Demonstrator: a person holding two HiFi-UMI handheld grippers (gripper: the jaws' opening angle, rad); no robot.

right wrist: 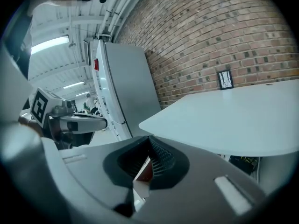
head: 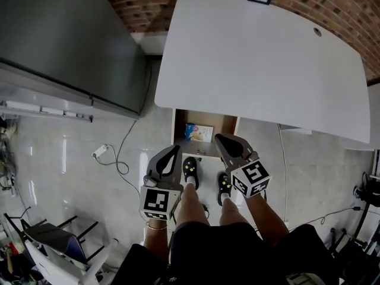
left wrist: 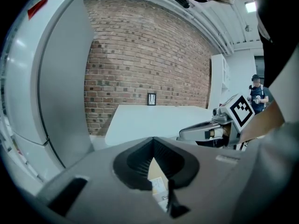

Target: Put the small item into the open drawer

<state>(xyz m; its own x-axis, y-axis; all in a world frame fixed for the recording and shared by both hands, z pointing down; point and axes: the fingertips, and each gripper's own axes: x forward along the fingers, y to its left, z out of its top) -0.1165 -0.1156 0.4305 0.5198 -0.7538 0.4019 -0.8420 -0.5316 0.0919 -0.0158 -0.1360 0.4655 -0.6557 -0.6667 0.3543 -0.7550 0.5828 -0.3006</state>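
Note:
An open wooden drawer (head: 180, 126) juts out from under the white table (head: 261, 58). A small blue-and-white packet (head: 199, 132) lies inside it. My left gripper (head: 174, 151) hovers just in front of the drawer's left corner, jaws together and empty. My right gripper (head: 220, 138) is over the drawer's right front part, shut, with nothing between its fingers. In the left gripper view the left gripper (left wrist: 153, 141) has its tips meeting, and drawer contents (left wrist: 159, 186) show through the gap below them. The right gripper (right wrist: 149, 140) also shows closed tips above the drawer's brown wall (right wrist: 145, 171).
A tall grey cabinet (head: 71, 40) stands at the left. A power strip with cable (head: 100, 152) lies on the floor. The person's shoes (head: 190, 170) are right in front of the drawer. A black rack (head: 53, 236) is at the lower left. A brick wall (head: 332, 5) is behind the table.

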